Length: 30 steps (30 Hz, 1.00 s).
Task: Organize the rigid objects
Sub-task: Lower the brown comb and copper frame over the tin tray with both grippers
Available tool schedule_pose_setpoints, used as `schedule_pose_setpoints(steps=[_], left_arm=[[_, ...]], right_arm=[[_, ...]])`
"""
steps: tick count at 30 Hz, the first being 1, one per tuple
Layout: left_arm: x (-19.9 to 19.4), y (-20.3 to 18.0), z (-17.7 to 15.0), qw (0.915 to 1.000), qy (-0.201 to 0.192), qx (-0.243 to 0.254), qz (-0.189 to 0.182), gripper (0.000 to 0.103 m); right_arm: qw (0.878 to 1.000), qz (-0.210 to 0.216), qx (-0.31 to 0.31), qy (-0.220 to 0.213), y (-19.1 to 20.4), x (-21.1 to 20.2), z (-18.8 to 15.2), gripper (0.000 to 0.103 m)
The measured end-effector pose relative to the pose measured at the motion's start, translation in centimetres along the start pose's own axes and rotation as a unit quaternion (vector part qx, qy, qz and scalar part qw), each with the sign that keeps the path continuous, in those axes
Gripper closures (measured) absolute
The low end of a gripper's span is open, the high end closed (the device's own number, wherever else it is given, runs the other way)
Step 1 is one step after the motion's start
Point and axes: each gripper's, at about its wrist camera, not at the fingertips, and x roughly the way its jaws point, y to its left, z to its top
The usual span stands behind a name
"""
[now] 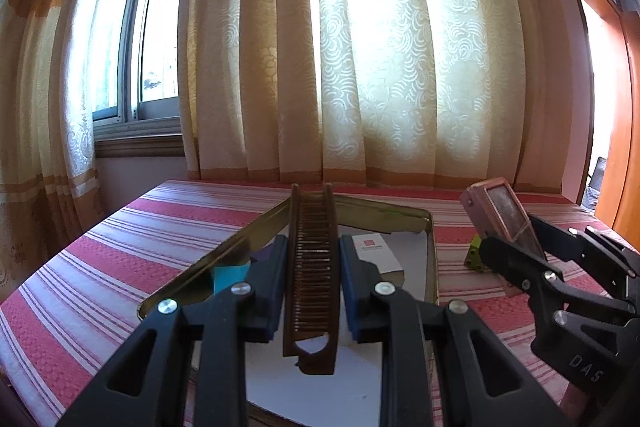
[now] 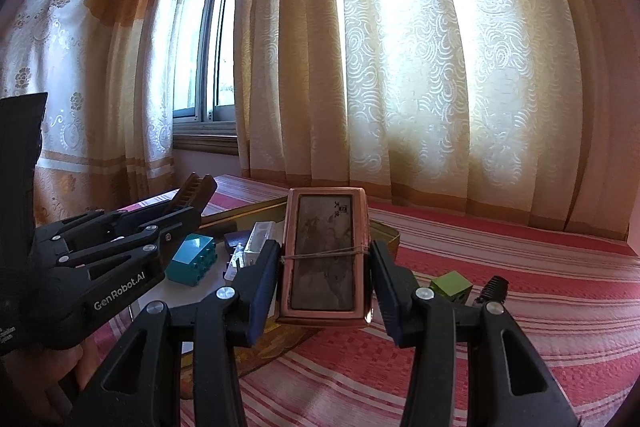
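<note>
My left gripper (image 1: 313, 279) is shut on a brown folding comb (image 1: 312, 259) that points away, held above a gold metal tray (image 1: 434, 259). In the right wrist view the same comb (image 2: 196, 193) sticks out of the left gripper (image 2: 188, 207). My right gripper (image 2: 324, 279) is shut on a pink rectangular box (image 2: 324, 259) with a picture window and a rubber band around it, held just right of the tray (image 2: 384, 231). From the left wrist view the box (image 1: 500, 215) tilts up out of the right gripper (image 1: 516, 247).
The tray holds a teal toy brick (image 2: 194, 259), a white carton (image 1: 376, 251), a clear packet (image 2: 256, 239) and a dark purple item (image 2: 234, 241). A green block (image 2: 450, 287) and a small black comb piece (image 2: 494, 287) lie on the red-striped cloth (image 2: 520, 267). Curtains (image 1: 360, 47) hang behind.
</note>
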Motion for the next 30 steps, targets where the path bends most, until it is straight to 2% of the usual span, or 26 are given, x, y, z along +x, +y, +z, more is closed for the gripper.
schedule_pose_setpoints(steps=[30], left_arm=[[0.8,2.7,0.0,0.9998,0.005,-0.01,0.017,0.079]], right_arm=[[0.999,0.022,-0.022,0.009,2.5,2.0,0.4,0.055]])
